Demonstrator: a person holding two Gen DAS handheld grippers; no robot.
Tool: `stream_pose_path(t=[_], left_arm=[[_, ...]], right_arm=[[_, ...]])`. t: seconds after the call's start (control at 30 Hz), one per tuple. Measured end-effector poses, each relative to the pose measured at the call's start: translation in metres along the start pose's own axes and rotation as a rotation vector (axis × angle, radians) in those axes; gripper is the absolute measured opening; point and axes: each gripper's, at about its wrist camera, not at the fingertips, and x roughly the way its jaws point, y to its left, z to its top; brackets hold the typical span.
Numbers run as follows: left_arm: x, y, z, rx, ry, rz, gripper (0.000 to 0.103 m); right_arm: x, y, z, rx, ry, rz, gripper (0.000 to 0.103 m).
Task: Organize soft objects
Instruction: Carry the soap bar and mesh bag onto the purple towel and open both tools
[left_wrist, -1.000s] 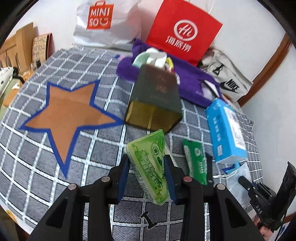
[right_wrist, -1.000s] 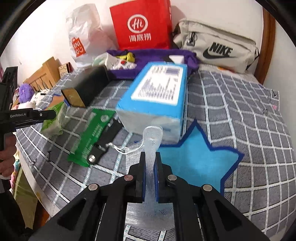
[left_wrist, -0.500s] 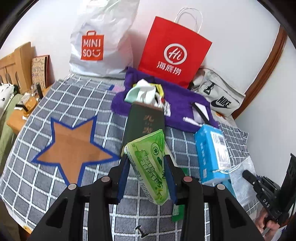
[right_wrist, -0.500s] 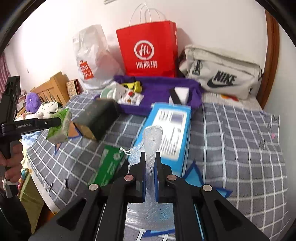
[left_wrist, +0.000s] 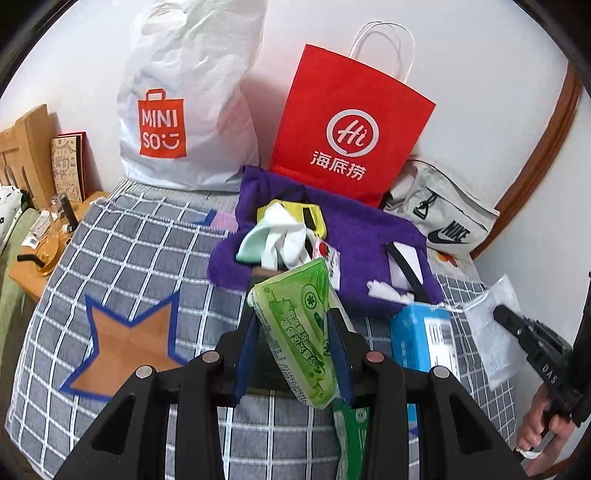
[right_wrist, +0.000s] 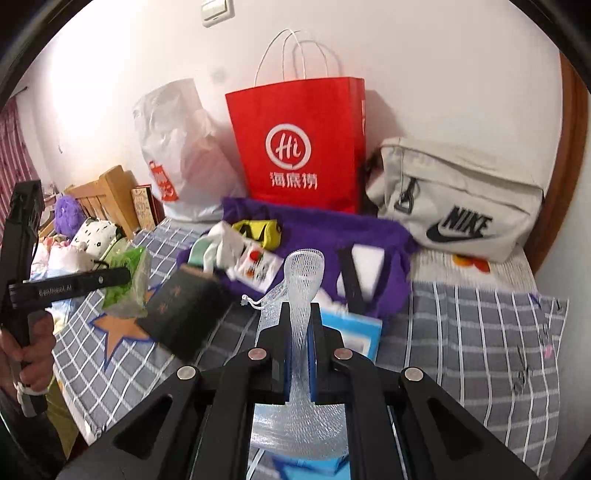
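My left gripper (left_wrist: 293, 328) is shut on a green tissue pack (left_wrist: 299, 328), held above the grey checked bed cover (left_wrist: 122, 254). My right gripper (right_wrist: 298, 325) is shut on a white mesh pouch (right_wrist: 301, 280), also lifted off the bed. Each gripper shows in the other's view: the mesh pouch (left_wrist: 491, 328) at the right edge, the green tissue pack (right_wrist: 125, 284) at the left. A purple fluffy bag (left_wrist: 362, 243) lies ahead with socks and small cloths (left_wrist: 280, 236) on it. A blue tissue box (left_wrist: 424, 339) and a dark box (right_wrist: 184, 306) lie below.
A red paper bag (left_wrist: 343, 133), a white plastic bag (left_wrist: 184, 110) and a beige Nike bag (right_wrist: 461, 206) stand against the wall. An orange star patch (left_wrist: 122, 350) marks the cover. A green flat packet (left_wrist: 351, 435) lies near the front edge. A wooden bedside table (left_wrist: 40, 258) stands left.
Both grippers have risen and pulled back from the bed with their loads; the bags at the wall now show in full and the boxes have dropped lower in view.
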Motion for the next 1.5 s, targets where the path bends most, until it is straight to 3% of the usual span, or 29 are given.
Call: stream_pose_path(t=[0.87,1.1,1.5], left_arm=[[0.046,0.002,0.063,0.024,0.015,0.041,0.036],[0.066,-0.002,0.071,0.024,0.037,-0.007,0.036],[0.111,-0.025,0.089,0.065,0.097,-0.02,0.038]], right_arm=[[0.066,-0.029,0.1,0.042,-0.085,0.014,0.007],[0.104,-0.056,0.089,0.087,-0.016,0.0,0.007],[0.154,-0.087,0.071,0.097,0.13,-0.012,0.008]])
